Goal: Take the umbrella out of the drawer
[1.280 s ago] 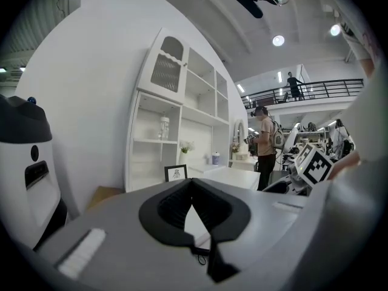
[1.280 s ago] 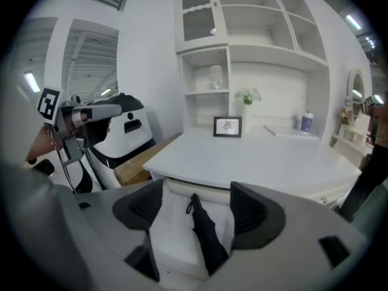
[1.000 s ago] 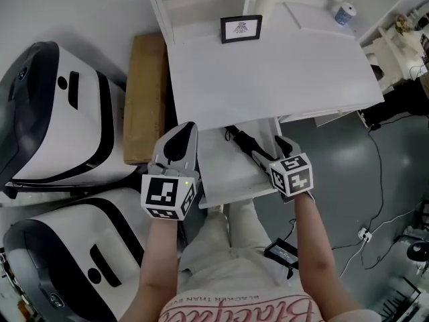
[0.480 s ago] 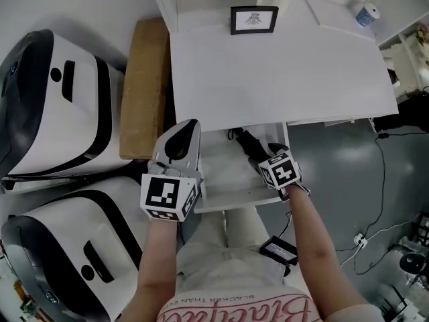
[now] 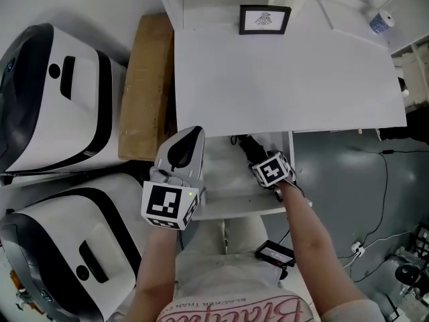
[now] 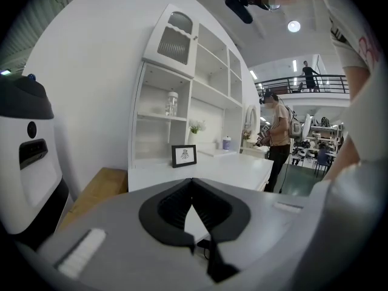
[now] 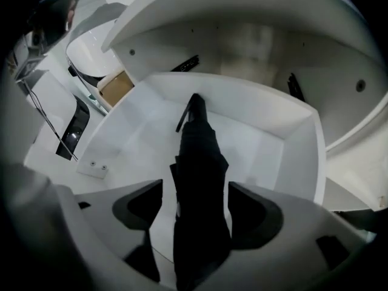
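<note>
While the folded black umbrella (image 7: 199,156) lay lengthwise in the open white drawer (image 7: 267,141), it looked light, stiff along its shaft but soft in the fabric (likely to give when squeezed), so mid-body seemed the best hold. The right gripper (image 7: 197,208) had its jaws apart astride it with gaps either side, and the left gripper (image 6: 193,183) was closed on nothing by the drawer's left edge.

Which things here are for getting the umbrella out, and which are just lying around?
For the job: black folded umbrella; open white drawer; right tool, jaws open around the umbrella.

Just lying about: black-framed picture; long brown wooden block; big white-and-black machines; left tool, shut and empty.
</note>
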`<action>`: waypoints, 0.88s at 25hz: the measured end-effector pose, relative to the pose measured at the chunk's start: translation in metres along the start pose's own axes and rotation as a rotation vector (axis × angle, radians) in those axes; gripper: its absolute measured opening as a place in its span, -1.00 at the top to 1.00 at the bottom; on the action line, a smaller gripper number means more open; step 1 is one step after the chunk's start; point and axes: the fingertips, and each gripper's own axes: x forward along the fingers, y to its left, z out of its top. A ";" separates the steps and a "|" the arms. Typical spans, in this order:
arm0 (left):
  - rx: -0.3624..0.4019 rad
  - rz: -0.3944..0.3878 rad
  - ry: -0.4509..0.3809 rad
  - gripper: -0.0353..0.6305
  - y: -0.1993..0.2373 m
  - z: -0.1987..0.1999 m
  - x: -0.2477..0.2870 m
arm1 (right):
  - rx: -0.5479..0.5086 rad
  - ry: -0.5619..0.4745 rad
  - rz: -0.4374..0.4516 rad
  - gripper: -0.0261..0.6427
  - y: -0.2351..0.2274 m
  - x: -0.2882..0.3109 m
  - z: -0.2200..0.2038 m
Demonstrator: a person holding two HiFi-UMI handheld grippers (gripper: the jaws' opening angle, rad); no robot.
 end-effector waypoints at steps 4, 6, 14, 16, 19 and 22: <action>-0.006 0.016 0.013 0.87 0.003 -0.007 -0.001 | -0.048 0.015 -0.023 -0.03 -0.007 0.017 0.001; -0.007 0.021 0.016 0.87 0.004 -0.009 -0.002 | -0.041 0.042 -0.032 -0.03 -0.008 0.023 -0.005; -0.020 0.036 0.023 0.87 0.009 -0.015 -0.008 | -0.071 0.053 -0.094 0.12 -0.012 0.029 -0.005; -0.019 0.031 0.028 0.87 0.007 -0.017 -0.009 | -0.075 0.055 -0.101 0.17 -0.012 0.028 -0.005; -0.010 0.020 0.033 0.87 0.004 -0.018 -0.012 | -0.077 0.064 -0.094 0.19 -0.011 0.026 -0.005; -0.005 0.014 0.037 0.87 0.003 -0.019 -0.016 | -0.078 0.059 -0.086 0.20 -0.010 0.021 -0.002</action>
